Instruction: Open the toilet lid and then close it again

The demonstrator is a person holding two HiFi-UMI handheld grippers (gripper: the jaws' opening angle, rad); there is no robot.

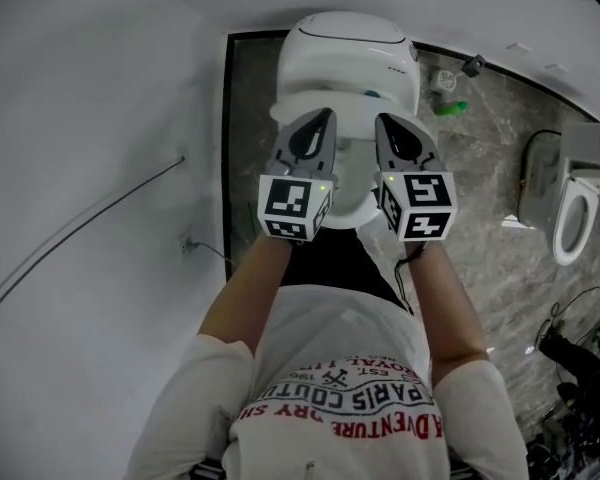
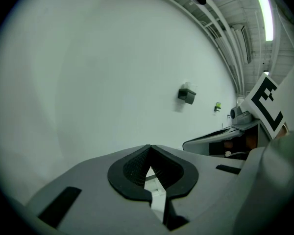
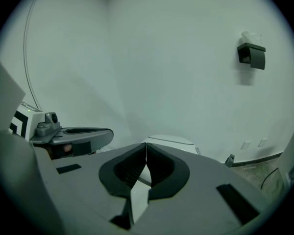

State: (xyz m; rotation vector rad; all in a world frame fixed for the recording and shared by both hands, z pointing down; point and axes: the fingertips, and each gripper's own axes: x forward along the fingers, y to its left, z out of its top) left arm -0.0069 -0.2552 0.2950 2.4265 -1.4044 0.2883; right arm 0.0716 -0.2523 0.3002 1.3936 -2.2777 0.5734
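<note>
Both forearms reach forward, side by side, bare below white shirt sleeves. Each hand holds a gripper pointed ahead and tilted a little down. The left gripper (image 1: 323, 120) and right gripper (image 1: 385, 123) run nearly parallel, a narrow gap between them, marker cubes nearest us.

In the left gripper view the left gripper (image 2: 148, 146) has its jaws pressed together at the tips with nothing between them. The right gripper (image 3: 146, 143) reads the same way in its own view: tips meeting, nothing held.

The gripper bodies are matte grey plastic, wedge-shaped. Each has a black-lined hollow with ribbed pads (image 2: 132, 164) tapering to the tip.

The toilet (image 1: 350, 53) stands directly beyond and below the tips, glossy white and rounded, backed against the wall. Its lid (image 1: 352, 173) lies down over the bowl, showing between the two grippers. We see no contact with it.

The floor (image 1: 480, 168) is grey veined stone and the wall (image 1: 80, 118) plain white, with a thin cable (image 1: 80, 228) running across it. A dark paper holder (image 3: 251, 55) hangs on the wall. A second toilet seat (image 1: 572, 218) sits off to the right, and a green bottle (image 1: 450, 108) lies near the toilet's base.
</note>
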